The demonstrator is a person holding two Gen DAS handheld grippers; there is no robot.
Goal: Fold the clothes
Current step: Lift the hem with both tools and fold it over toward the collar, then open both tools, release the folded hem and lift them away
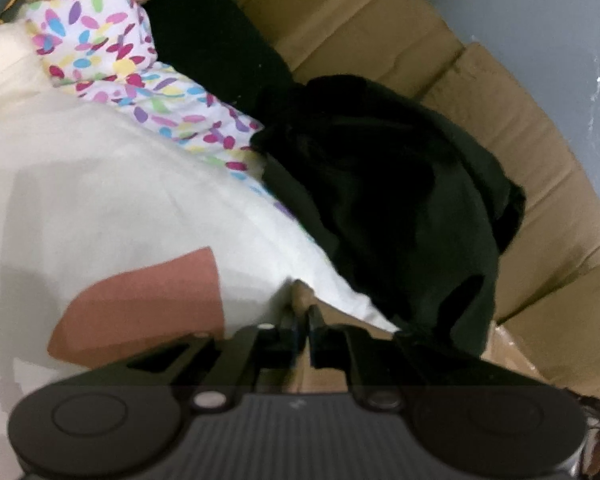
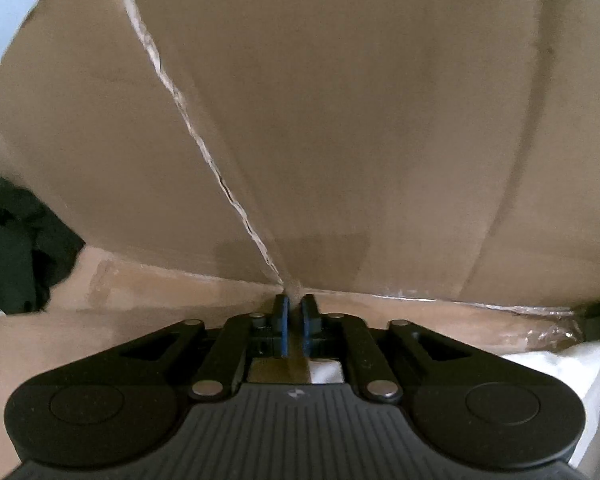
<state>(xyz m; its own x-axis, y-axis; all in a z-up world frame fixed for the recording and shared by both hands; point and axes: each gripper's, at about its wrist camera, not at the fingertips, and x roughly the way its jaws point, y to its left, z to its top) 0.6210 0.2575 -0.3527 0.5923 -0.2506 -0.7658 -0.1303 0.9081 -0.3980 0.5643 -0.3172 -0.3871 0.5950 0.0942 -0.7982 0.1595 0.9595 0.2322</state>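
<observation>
A: Cardboard (image 2: 340, 120), brown and creased, is the biggest thing here. In the right wrist view it fills nearly everything, with a torn, taped seam (image 2: 204, 152) running down to the gripper tips. In the left wrist view flattened sheets of it lie under and behind the clothes.

B: And the clothes?

A: A white garment (image 1: 120, 200) spreads over the left half of the left wrist view, with a reddish-brown patch (image 1: 148, 304) on it near the gripper. Its near edge comes right up to the fingertips. Just beside it, to the right, a black garment (image 1: 400, 208) lies bunched on the cardboard, touching the white one along its edge. Whether a counter lies under all this I cannot tell.

B: Anything else?

A: A stuffed toy in a white cloth with coloured petal spots (image 1: 100, 40) lies at the far left, against the white garment, with more dark cloth behind it.

B: The grippers?

A: The left gripper (image 1: 303, 312) has its jaws slightly apart, a narrow gap, and nothing pressed between the pads; cardboard shows through the gap. The right gripper (image 2: 294, 308) is likewise slightly apart, blue pads (image 2: 284, 332) visible, tips at the foot of the seam, nothing clamped. White fabric (image 2: 560, 372) shows below it at the lower right.
</observation>
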